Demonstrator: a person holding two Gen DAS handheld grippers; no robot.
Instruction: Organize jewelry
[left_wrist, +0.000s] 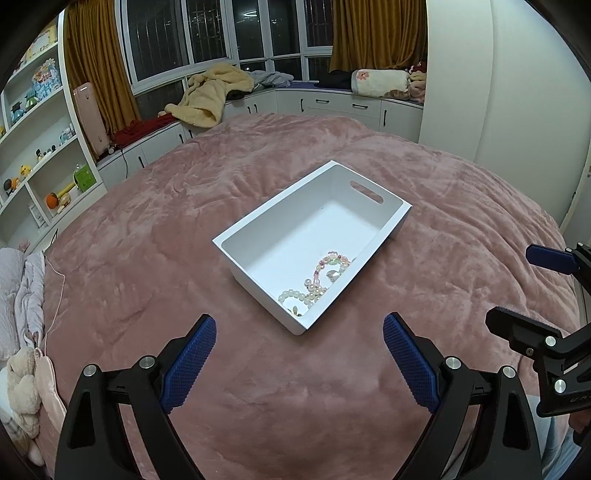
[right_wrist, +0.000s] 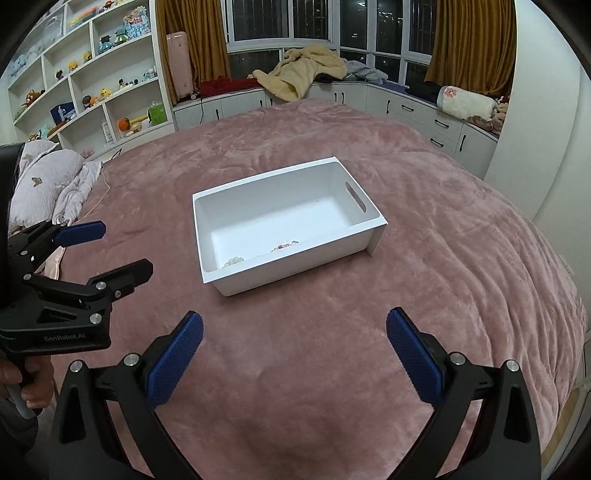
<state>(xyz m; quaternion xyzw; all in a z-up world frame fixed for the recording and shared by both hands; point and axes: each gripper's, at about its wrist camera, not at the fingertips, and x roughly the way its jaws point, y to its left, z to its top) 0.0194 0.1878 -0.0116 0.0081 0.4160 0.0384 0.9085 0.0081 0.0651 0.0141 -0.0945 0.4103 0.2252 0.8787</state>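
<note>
A white box (left_wrist: 266, 221) with a slot handle sits on the pink bedspread (left_wrist: 184, 206). Bead and pearl jewelry (left_wrist: 317, 280) lies in its near right corner. In the right wrist view the box (right_wrist: 258, 278) shows only a few beads (right_wrist: 284, 246) above its near wall. My left gripper (left_wrist: 299, 332) is open and empty, just short of the box. My right gripper (right_wrist: 295, 332) is open and empty, a little back from the box. Each gripper shows in the other's view, the right one (left_wrist: 517, 291) and the left one (right_wrist: 122, 251), both open.
The pink bedspread (right_wrist: 424, 240) covers the whole bed. Pillows and a soft toy (left_wrist: 22, 391) lie at the left edge. White shelves (right_wrist: 92, 85) with toys stand at far left. A window bench (left_wrist: 332, 99) with blankets runs along the back.
</note>
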